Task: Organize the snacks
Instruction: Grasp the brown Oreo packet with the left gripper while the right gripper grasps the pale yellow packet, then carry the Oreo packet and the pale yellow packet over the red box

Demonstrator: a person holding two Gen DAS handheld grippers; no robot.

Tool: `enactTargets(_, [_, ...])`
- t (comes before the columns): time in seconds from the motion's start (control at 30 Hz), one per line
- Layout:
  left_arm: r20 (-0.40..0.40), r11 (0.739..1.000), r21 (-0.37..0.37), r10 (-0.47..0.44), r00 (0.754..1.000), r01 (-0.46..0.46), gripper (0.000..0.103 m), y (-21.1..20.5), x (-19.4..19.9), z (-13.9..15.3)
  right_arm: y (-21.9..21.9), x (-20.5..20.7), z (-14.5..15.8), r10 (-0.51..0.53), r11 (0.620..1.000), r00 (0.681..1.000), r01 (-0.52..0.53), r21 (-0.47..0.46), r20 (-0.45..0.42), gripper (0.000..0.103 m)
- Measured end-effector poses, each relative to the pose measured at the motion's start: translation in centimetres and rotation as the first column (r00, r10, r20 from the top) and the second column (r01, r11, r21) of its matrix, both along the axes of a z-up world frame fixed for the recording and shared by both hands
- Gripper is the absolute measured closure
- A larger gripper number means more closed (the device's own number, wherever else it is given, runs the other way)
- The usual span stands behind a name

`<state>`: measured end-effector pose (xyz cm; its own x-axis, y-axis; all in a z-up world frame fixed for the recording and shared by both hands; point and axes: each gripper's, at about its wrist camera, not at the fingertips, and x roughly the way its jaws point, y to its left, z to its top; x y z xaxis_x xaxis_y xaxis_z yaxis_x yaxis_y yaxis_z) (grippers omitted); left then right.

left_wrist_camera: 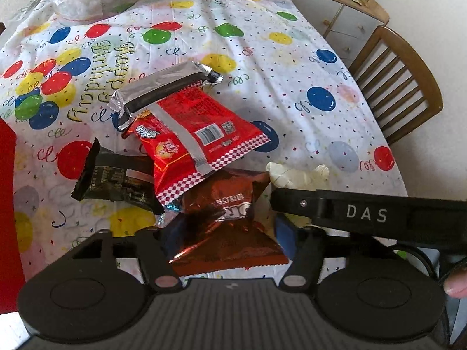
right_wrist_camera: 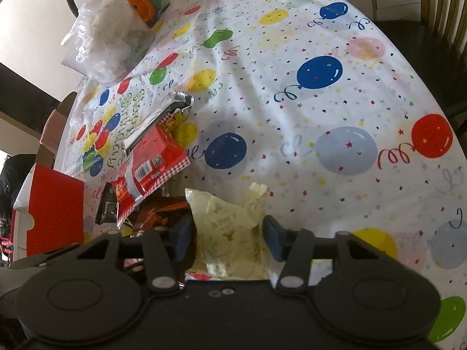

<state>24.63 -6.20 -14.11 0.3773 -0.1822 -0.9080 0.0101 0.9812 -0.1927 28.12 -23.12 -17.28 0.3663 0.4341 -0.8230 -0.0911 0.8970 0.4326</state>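
A pile of snack packets lies on the balloon tablecloth point(left_wrist_camera: 262, 58). A silver packet point(left_wrist_camera: 163, 90) rests on a red packet point(left_wrist_camera: 192, 134), beside a black packet point(left_wrist_camera: 116, 180). My left gripper point(left_wrist_camera: 224, 233) is open, its fingers on either side of a copper-brown packet point(left_wrist_camera: 233, 221). My right gripper point(right_wrist_camera: 230, 233) is open around a pale yellow packet point(right_wrist_camera: 227, 221), with blue pads point(right_wrist_camera: 273, 237) on each side. The pile also shows in the right wrist view: the silver packet point(right_wrist_camera: 157, 119), the red packet point(right_wrist_camera: 149, 166), the brown packet point(right_wrist_camera: 163, 213). The right gripper's finger point(left_wrist_camera: 364, 213) crosses the left wrist view.
A red box point(right_wrist_camera: 55, 207) stands at the table's left edge. A clear plastic bag point(right_wrist_camera: 108, 46) and an orange-green object point(right_wrist_camera: 143, 3) sit at the far side. A wooden chair point(left_wrist_camera: 402, 87) and a cabinet point(left_wrist_camera: 335, 14) are to the right.
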Motion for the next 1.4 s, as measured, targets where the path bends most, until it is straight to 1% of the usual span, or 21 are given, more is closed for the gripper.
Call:
enactTargets(0.03, [-0.002,1.000,-0.002,0.005,1.000,-0.005,0.045,0.1,0.0,0.0,0.0,0.0,0.0,-0.001,1.000,1.000,0.001,-0.004,-0.002,0.059])
enactTargets(0.1, [-0.002,1.000,-0.003,0.008,1.000,-0.008,0.052,0.3,-0.1,-0.1,0.0,-0.1,0.0,-0.004,1.000,1.000,0.004,-0.006,0.001,0.062])
enactTargets(0.17, [0.000,1.000,-0.002,0.010,1.000,-0.010,0.055,0.3,-0.2,0.0,-0.1,-0.3,0.1,-0.004,1.000,1.000,0.004,-0.012,0.010,0.066])
enactTargets(0.27, [-0.001,1.000,-0.004,0.014,1.000,-0.014,0.064,0.5,-0.6,0.1,-0.3,-0.6,0.2,-0.005,1.000,1.000,0.005,-0.013,0.020,0.068])
enactTargets(0.3, [-0.001,1.000,-0.012,0.015,1.000,-0.015,0.065,0.7,-0.8,0.1,-0.4,-0.8,0.3,-0.006,1.000,1.000,0.006,-0.016,0.022,0.069])
enactTargets(0.6, [-0.002,0.998,-0.054,0.037,0.999,-0.037,0.067,2.0,-3.4,0.3,-1.7,-3.7,0.8,-0.015,0.999,1.000,0.015,-0.032,0.026,0.070])
enactTargets(0.77, [-0.011,0.996,-0.072,0.051,0.999,-0.051,0.067,2.8,-5.6,0.7,-1.9,-6.1,1.8,-0.001,0.999,1.000,0.002,-0.043,0.031,0.070])
enactTargets(0.9, [0.002,0.995,-0.080,0.054,0.999,-0.054,0.067,4.0,-7.8,1.5,-1.5,-8.3,2.7,0.019,0.999,0.999,-0.017,-0.043,0.036,0.070])
enactTargets(1.03, [0.018,0.993,-0.095,0.071,0.997,-0.069,0.067,5.4,-9.9,2.7,-0.5,-10.3,3.6,0.041,0.998,0.998,-0.039,-0.053,0.041,0.070])
enactTargets(1.17, [0.044,0.993,-0.089,0.081,0.996,-0.077,0.067,6.9,-11.5,4.3,0.9,-11.9,4.5,0.061,0.997,0.997,-0.058,-0.060,0.050,0.070])
enactTargets(1.3, [0.070,0.993,-0.076,0.094,0.993,-0.088,0.067,8.6,-12.6,6.1,2.9,-12.8,6.1,0.085,0.995,0.993,-0.080,-0.065,0.079,0.070])
enactTargets(1.4, [0.108,0.993,-0.080,0.097,0.989,-0.089,0.067,10.2,-13.5,7.8,4.6,-13.2,7.5,0.104,0.993,0.989,-0.097,-0.068,0.106,0.070])
